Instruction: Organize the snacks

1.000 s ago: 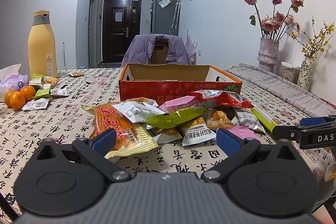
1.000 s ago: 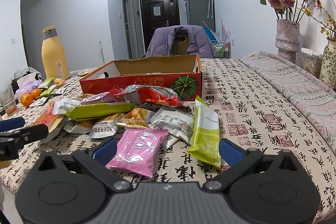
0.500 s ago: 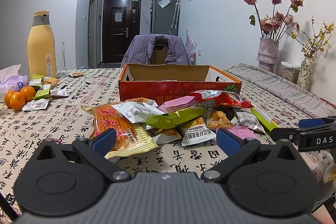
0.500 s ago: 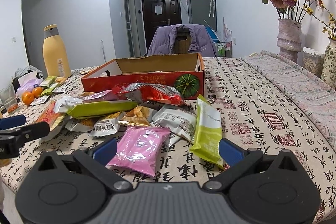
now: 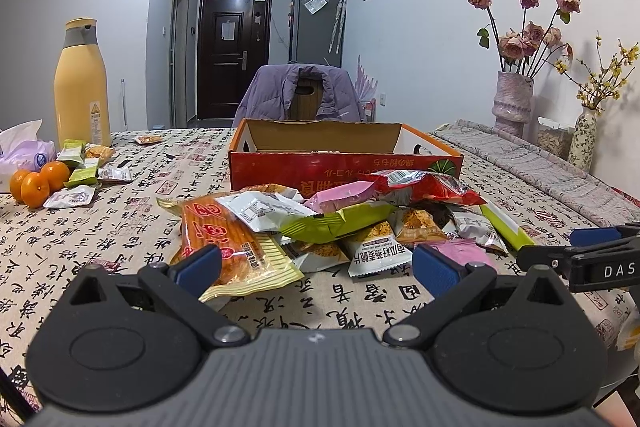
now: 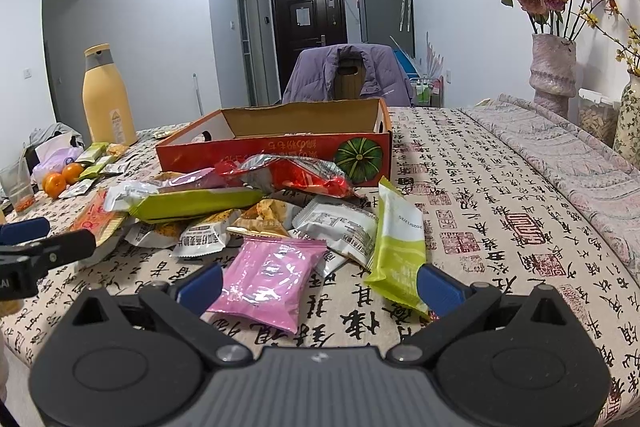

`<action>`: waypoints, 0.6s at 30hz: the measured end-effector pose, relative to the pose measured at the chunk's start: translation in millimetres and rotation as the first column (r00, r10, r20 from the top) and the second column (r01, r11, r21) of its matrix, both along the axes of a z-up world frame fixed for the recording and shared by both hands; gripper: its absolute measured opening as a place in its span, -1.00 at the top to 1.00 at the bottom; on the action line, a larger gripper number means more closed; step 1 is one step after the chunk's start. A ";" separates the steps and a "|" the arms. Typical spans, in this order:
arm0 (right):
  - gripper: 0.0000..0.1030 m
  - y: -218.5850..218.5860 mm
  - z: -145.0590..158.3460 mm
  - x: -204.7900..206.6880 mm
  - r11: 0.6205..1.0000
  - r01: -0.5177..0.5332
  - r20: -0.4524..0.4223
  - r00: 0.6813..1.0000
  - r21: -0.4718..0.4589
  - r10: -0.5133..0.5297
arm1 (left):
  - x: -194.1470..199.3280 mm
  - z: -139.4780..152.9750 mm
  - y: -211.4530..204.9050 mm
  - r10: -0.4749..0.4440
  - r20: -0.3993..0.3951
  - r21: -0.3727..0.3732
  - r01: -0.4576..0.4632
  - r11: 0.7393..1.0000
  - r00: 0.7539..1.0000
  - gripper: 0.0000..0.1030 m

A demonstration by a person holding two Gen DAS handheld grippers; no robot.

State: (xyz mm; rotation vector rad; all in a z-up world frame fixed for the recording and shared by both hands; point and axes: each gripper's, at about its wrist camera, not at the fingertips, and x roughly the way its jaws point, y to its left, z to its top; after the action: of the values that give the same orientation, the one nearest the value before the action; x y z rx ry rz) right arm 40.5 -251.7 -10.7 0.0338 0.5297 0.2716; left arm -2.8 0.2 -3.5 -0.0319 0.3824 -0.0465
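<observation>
Task is judged barely started. The snack pile (image 6: 256, 211) is heaped on the table (image 6: 500, 211) just in front of the red box (image 6: 280, 151); no packet is seen inside the box, though its floor is mostly hidden. A pink packet (image 6: 268, 279) and a green packet (image 6: 396, 239) are lying at the pile's near edge, farthest from the box. A few more packets (image 5: 86, 163) and oranges (image 5: 38, 181) are left well to the left of the box. The left gripper (image 5: 316, 267) is held spread, nothing pinched. The right gripper (image 6: 318, 285) is likewise spread and empty, low over the pink packet. All sorting is left.
</observation>
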 end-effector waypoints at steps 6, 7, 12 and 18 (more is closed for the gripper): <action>-1.00 0.1 0.0 0.0 1.000 0.001 0.000 1.000 0.000 -0.001 | 0.3 -0.6 0.6 0.001 -0.002 0.000 -0.001 1.000 1.000 -1.00; -1.00 0.2 -0.1 -0.1 1.000 0.001 0.000 1.000 0.000 -0.001 | 0.1 -0.6 0.7 0.000 -0.001 0.000 0.000 1.000 1.000 -1.00; -1.00 0.0 -0.2 0.1 1.000 0.000 -0.001 1.000 0.000 0.000 | 0.2 -0.4 0.6 0.001 -0.001 0.001 -0.001 1.000 1.000 -1.00; -1.00 0.5 -0.9 -0.6 1.000 0.000 -0.001 1.000 -0.001 0.000 | 0.0 -1.0 0.9 0.002 -0.001 0.002 -0.002 1.000 1.000 -1.00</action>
State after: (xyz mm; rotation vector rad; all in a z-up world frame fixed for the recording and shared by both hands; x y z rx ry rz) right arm 39.9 -251.2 -11.6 0.0326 0.5303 0.2714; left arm -2.8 1.1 -4.5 -0.0306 0.3832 -0.0440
